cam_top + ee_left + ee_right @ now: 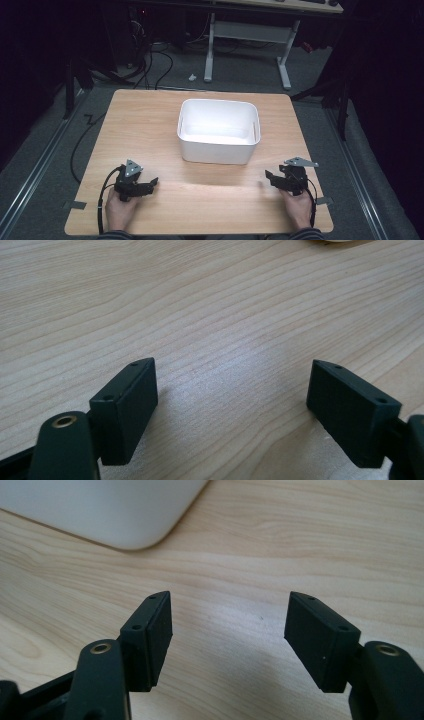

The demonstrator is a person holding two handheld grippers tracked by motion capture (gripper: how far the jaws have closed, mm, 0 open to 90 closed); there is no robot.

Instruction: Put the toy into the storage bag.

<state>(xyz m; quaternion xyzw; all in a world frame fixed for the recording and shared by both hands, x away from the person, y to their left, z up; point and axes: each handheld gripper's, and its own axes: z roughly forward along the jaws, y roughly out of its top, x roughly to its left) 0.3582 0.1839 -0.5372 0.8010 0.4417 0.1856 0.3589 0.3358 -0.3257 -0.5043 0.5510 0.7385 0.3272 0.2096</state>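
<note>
A white rectangular bin (218,131) stands on the wooden table (150,120), a little beyond its middle, and looks empty. My left gripper (151,183) rests low at the table's front left, held by a hand, pointing right toward the middle. In the left gripper view its jaws stand wide apart over bare wood, so the left gripper (232,405) is open. My right gripper (269,177) sits at the front right, pointing left. The right gripper (229,640) is open with nothing between its pads, and the bin's rounded corner (115,515) lies just ahead.
Black cables (102,200) trail from both grippers toward the front edge. Beyond the table are grey carpet, more cables and the white legs of another desk (285,65). Bare wood lies between the two grippers and on either side of the bin.
</note>
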